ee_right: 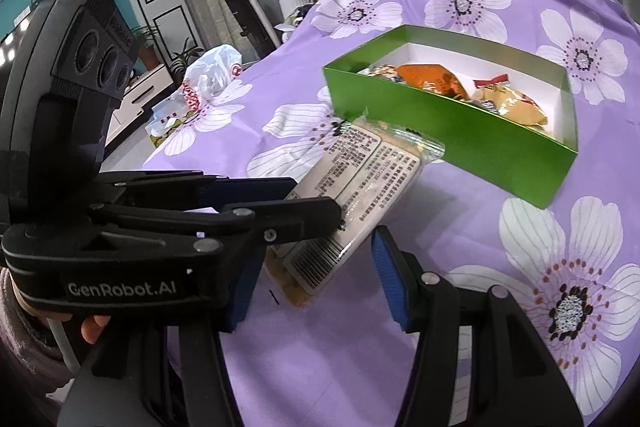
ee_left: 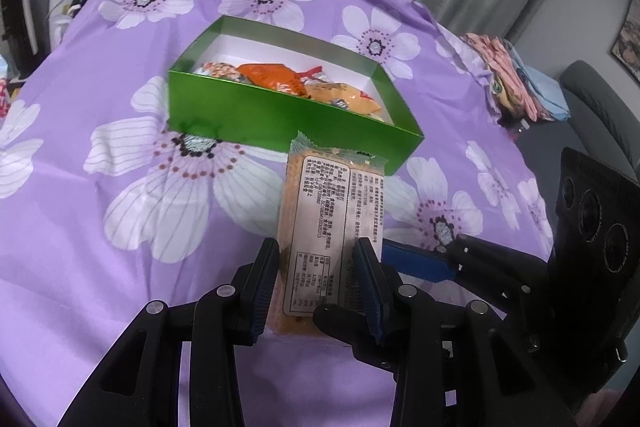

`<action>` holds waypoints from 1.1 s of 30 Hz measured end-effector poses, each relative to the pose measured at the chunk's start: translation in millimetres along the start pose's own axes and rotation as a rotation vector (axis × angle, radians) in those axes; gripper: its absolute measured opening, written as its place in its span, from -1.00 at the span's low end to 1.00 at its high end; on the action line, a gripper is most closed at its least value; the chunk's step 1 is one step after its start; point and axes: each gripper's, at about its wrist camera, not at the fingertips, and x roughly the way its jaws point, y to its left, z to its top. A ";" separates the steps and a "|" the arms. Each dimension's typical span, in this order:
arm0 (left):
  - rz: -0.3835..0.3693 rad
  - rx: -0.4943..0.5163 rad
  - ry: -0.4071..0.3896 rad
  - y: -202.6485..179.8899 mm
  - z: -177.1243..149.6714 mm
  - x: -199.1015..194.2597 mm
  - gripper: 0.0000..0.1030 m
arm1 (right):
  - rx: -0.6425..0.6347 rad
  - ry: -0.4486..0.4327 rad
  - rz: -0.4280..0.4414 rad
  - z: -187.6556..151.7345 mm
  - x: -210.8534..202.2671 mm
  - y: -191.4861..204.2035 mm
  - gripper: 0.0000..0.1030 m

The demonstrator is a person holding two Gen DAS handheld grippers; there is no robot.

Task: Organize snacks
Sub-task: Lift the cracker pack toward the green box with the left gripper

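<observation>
Left claw [ee_left: 316,251] clamped on printed snack bar [ee_left: 320,215] just short of green box's [ee_left: 280,115] near wall, right claw [ee_right: 320,267] agape, empty.

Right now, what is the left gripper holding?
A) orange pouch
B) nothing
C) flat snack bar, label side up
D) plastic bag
C: the left gripper is shut on the snack bar, printed label up, just short of the green box.

Left wrist view sits just behind the left tongs [ee_left: 316,283], angled down at the green box [ee_left: 280,119], close. Right wrist view looks from right of the left tongs [ee_right: 316,215], same downward tilt, box [ee_right: 460,143] up-right. Both share the box, the purple floral cloth [ee_left: 100,131] and the snack packet [ee_left: 320,211].
</observation>
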 end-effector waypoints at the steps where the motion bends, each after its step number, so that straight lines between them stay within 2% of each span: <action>1: 0.009 0.001 0.001 0.5 -0.4 -1.0 -0.24 | -0.003 -0.002 0.007 -0.5 1.7 1.7 0.07; 8: 0.018 -0.012 0.013 5.3 0.4 3.7 -0.24 | -0.003 0.004 0.025 0.6 7.8 0.3 0.07; 33: 0.020 0.057 0.012 -30.0 12.9 11.0 -0.24 | 0.043 -0.043 -0.001 -3.2 -12.4 -21.2 0.07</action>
